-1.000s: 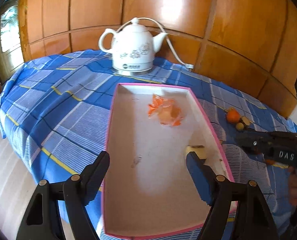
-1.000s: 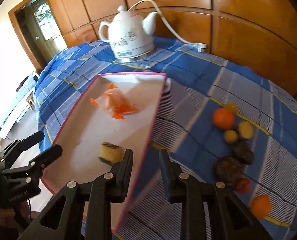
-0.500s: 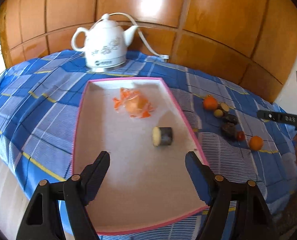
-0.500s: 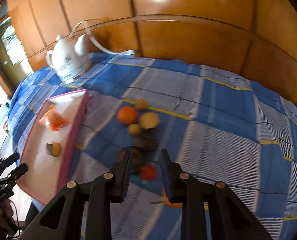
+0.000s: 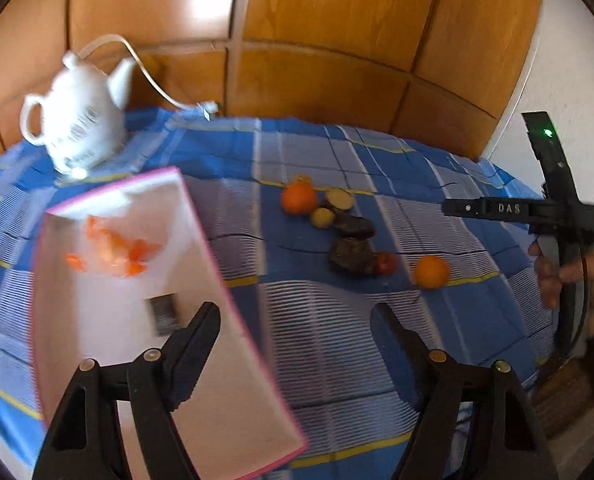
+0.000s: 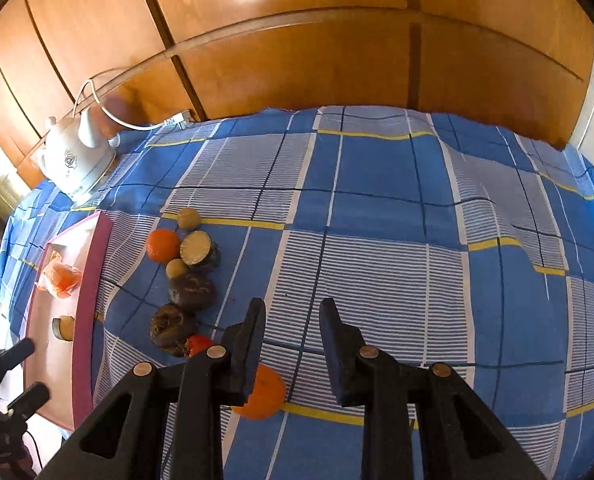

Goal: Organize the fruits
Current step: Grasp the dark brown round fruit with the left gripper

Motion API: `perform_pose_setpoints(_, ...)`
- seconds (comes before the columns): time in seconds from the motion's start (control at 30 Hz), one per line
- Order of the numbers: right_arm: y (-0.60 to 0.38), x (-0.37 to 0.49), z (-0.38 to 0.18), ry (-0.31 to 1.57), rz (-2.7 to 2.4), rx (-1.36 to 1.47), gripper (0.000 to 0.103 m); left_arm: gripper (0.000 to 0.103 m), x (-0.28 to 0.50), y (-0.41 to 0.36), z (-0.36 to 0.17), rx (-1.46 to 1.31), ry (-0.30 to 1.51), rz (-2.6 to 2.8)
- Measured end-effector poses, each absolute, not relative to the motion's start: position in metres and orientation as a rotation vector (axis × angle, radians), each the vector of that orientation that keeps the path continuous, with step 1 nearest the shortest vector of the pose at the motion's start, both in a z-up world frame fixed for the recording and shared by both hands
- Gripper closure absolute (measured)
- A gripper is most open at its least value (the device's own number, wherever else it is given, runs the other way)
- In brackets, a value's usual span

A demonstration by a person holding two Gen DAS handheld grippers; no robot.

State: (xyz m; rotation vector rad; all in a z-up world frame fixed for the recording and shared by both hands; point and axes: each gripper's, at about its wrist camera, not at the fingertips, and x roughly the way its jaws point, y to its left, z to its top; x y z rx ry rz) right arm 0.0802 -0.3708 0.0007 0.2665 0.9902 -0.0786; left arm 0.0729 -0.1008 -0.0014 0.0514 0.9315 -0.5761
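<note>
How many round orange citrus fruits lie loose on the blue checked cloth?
2. One round orange citrus fruit lies by the pink-rimmed tray; the other orange fruit lies nearest, partly behind the right hand-held gripper.

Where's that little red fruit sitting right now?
The small red fruit lies on the checked tablecloth, touching a wrinkled dark fruit on its left. In the right wrist view it sits just left of the right gripper.

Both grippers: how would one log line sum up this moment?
left gripper: open, empty, over tray edge | right gripper: open, empty, above orange | fruit mostly on cloth
</note>
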Motion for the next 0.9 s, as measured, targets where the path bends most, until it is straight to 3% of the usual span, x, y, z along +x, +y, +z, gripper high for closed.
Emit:
perform_pose_setpoints(0.13, -0.365, 0.081, 0.001, 0.997, -0.044, 0.266, 0.075, 0.050, 0.087, -0.126, -0.011, 0.046, 0.997, -0.607)
perform_pose_setpoints(0.23, -0.364, 0.082, 0.001, 1.003, -0.027, 0.276, 0.075, 0.056, 0.096, -0.146, -0.018, 0.048, 1.033, -0.628)
perform_pose_setpoints(0.8, -0.366, 0.080, 0.012, 0.974, 0.025, 0.342, 0.072, 0.052, 0.156, -0.215, -0.066, -0.025, 1.180, -0.550)
perform_pose_setpoints(0.9, -0.367, 0.080, 0.013, 0.970, 0.023, 0.350, 0.072, 0.053, 0.153, -0.219, -0.068, 0.013, 1.138, -0.559)
